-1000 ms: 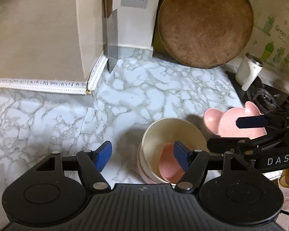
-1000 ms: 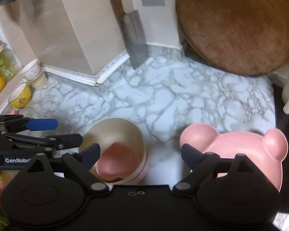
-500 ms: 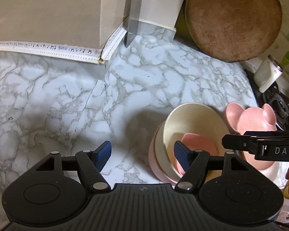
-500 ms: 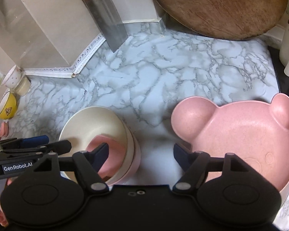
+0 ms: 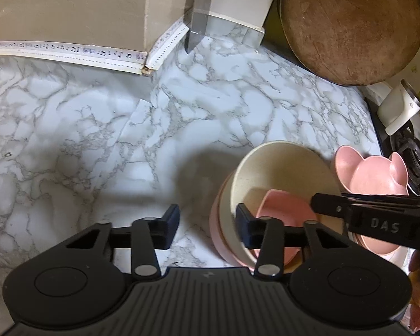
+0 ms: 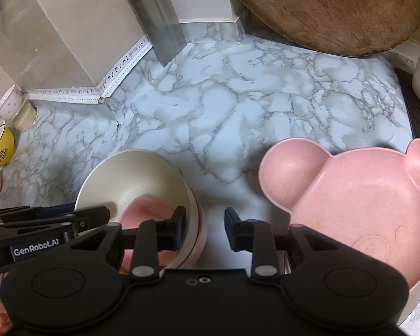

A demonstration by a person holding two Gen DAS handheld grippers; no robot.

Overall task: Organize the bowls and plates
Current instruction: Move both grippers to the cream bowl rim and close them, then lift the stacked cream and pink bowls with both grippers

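Both claws have narrowed since a moment ago. Left claw (image 5: 207, 225) remains parted, empty, straddling the near rim of the cream bowl (image 5: 280, 173). Right claw (image 6: 205, 228), likewise released, hovers between that bowl stack and the bear plate (image 6: 358, 207) on the tabletop (image 6: 238, 106). A grasp looks imminent.
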